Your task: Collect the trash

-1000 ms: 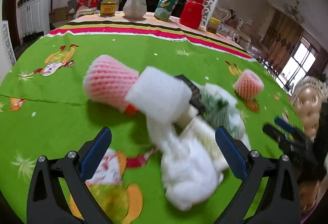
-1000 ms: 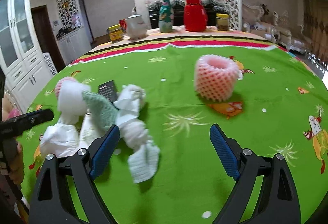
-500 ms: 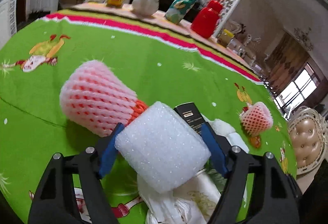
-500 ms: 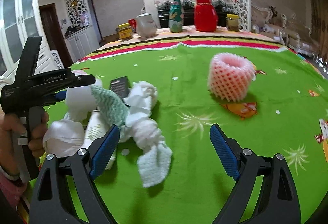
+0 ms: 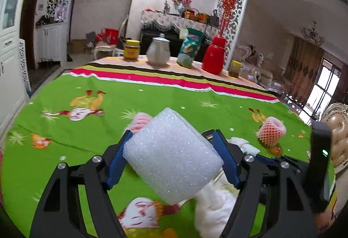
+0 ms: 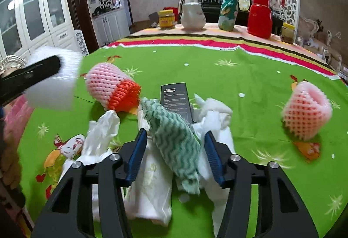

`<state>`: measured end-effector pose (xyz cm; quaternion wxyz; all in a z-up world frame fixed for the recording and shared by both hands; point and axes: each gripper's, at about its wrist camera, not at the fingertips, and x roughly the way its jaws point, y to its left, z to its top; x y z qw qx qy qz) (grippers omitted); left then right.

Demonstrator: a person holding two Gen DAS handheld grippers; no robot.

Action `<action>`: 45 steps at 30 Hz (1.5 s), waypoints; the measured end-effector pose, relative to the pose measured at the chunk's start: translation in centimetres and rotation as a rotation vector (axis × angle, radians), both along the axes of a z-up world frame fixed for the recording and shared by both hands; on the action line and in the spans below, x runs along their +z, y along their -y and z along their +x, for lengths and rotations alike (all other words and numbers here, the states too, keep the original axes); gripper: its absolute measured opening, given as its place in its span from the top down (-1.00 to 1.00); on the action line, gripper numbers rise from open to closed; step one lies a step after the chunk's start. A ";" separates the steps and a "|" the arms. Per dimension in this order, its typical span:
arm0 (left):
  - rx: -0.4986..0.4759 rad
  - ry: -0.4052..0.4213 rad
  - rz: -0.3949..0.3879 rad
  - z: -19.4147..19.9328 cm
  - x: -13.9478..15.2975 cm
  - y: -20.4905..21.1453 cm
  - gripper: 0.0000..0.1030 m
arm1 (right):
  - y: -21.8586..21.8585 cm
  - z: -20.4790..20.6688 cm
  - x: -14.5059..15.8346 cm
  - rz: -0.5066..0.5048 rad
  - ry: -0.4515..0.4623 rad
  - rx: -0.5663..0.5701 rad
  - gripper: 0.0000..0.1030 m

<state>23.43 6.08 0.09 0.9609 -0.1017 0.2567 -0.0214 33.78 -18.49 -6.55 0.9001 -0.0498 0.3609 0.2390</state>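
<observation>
Foam: we've got the white foam roll [image 5: 171,157] pinched in the left claw [image 5: 171,159], blue pads pressing both flanks, lifted clear of the green tabletop [image 5: 65,129].
Right side: our right claw [image 6: 174,151] has just been closing, its pads now either side of the green-and-white cloth [image 6: 176,140]; we can't tell whether they bite yet.
Heap: that cloth lies on top of crumpled white bags [image 6: 148,183], with a black box [image 6: 175,98] just behind it.
Still out there: one pink foam net with an orange end [image 6: 111,90] beside the heap, another pink foam net [image 6: 306,116] well apart to the right.
Feel: we reckon everything here is featherweight and squashy; the roll dents under a hard squeeze, so hold it mid-body, across its width.
Cloth: limp, so we'd take it at the bunched hump, not a loose corner.
Bags: slippery film, likely to slide out unless we gather a thick fold.
Nets: springy, best pinched through one wall at the rim.
</observation>
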 end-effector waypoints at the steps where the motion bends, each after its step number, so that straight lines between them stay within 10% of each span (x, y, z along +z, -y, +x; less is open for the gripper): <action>1: 0.004 -0.001 -0.004 -0.4 -0.1 -0.4 -0.40 | -0.3 0.2 -0.2 -0.014 -0.007 -0.004 0.26; 28: -0.009 -0.073 0.055 -9.2 -3.3 -3.1 -0.41 | -0.1 -10.5 3.2 0.043 0.124 -0.002 0.45; 45: -0.006 -0.067 0.048 -12.3 -3.6 -5.0 -0.41 | -2.9 -13.5 0.3 0.040 0.003 0.042 0.30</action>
